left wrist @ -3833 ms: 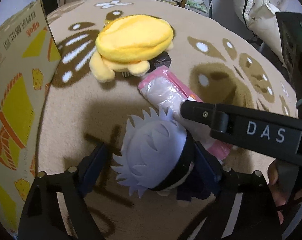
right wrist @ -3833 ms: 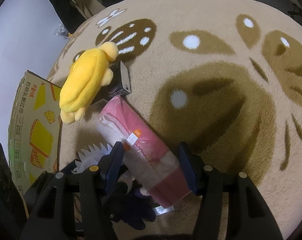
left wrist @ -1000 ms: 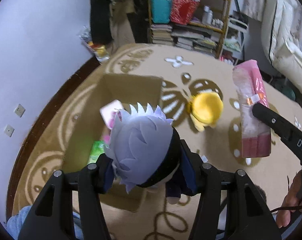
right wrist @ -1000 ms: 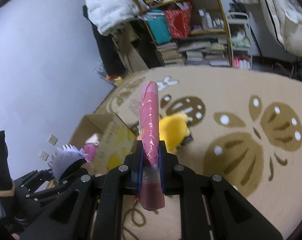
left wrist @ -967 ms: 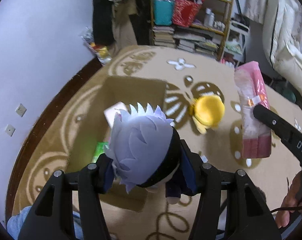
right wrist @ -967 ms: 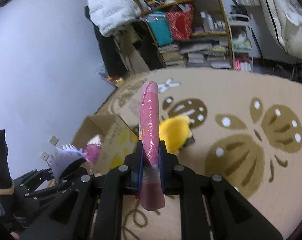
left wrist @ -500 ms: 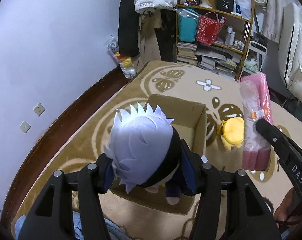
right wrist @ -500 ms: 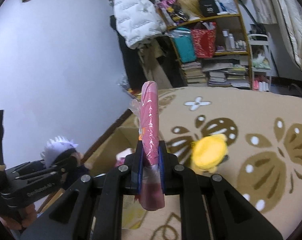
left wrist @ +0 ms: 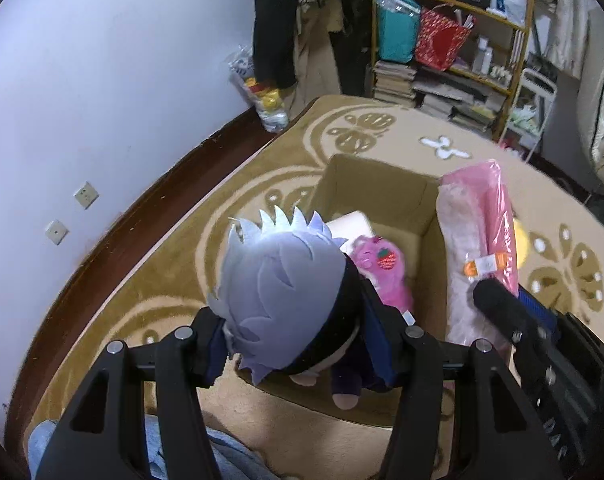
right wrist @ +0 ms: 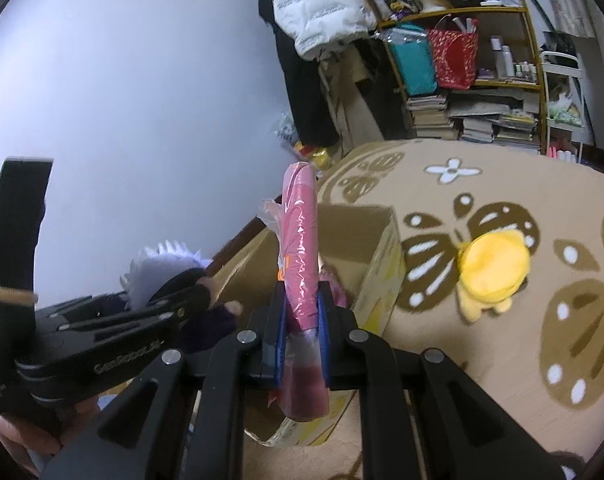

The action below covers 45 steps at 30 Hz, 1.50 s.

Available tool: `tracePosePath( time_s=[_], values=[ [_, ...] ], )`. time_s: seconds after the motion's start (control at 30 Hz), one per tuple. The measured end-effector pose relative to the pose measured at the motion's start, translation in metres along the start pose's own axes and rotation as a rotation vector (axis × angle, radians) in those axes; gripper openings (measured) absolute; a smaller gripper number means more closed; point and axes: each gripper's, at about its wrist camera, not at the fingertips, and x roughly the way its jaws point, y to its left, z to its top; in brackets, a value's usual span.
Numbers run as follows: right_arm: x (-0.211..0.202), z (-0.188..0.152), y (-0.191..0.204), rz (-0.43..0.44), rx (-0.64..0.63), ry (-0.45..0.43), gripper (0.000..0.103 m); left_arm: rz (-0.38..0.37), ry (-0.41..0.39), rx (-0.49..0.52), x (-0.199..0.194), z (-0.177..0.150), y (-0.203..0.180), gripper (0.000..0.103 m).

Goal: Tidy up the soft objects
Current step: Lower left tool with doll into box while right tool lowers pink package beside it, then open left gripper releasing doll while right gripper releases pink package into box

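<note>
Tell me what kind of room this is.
Most likely a lived-in bedroom or living room at home: a tan rug with brown butterfly patterns covers the floor, a cluttered wooden shelf with stacked books stands by the wall, and a white puffer jacket hangs nearby.

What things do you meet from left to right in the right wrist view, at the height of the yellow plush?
Spiky-haired plush doll → pink plastic-wrapped package → cardboard box → yellow plush.
</note>
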Motion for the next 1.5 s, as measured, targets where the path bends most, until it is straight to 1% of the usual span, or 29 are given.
tracePosePath(
  time_s=[0.07, 0.1, 0.23, 0.4, 0.6, 1.1, 1.2, 1.33, 1.5],
  values=[
    [0.007, -0.005, 0.004, 0.001, -0.008, 0.018, 0.015, 0.031, 0.010, 0.005, 0.007, -0.002, 0.001, 0.056],
    [0.010, -0.006, 0.005, 0.001, -0.012, 0.025, 0.015, 0.034, 0.017, 0.005, 0.009, -0.003, 0.001, 0.056],
    [0.019, -0.013, 0.010, 0.003, -0.026, 0.049, 0.015, 0.021, 0.039, -0.012, 0.016, -0.003, 0.006, 0.056],
    [0.026, -0.019, 0.012, -0.003, -0.029, 0.065, 0.015, 0.038, 0.056, -0.017, 0.024, -0.004, 0.010, 0.056],
    [0.029, -0.021, 0.012, -0.008, -0.027, 0.071, 0.015, 0.051, 0.086, 0.001, 0.033, -0.009, 0.006, 0.057],
    [0.039, -0.024, 0.010, -0.010, -0.031, 0.098, 0.016, 0.090, 0.109, 0.000, 0.044, -0.008, 0.007, 0.058],
    [0.042, -0.026, 0.010, -0.007, -0.034, 0.110, 0.016, 0.104, 0.106, 0.015, 0.045, -0.009, 0.005, 0.061],
    [0.043, -0.027, 0.011, -0.007, -0.045, 0.116, 0.016, 0.119, 0.103, 0.029, 0.046, -0.009, 0.002, 0.061],
    [0.043, -0.027, 0.011, -0.017, -0.051, 0.110, 0.018, 0.100, 0.114, 0.024, 0.048, -0.010, 0.004, 0.061]
  ],
)
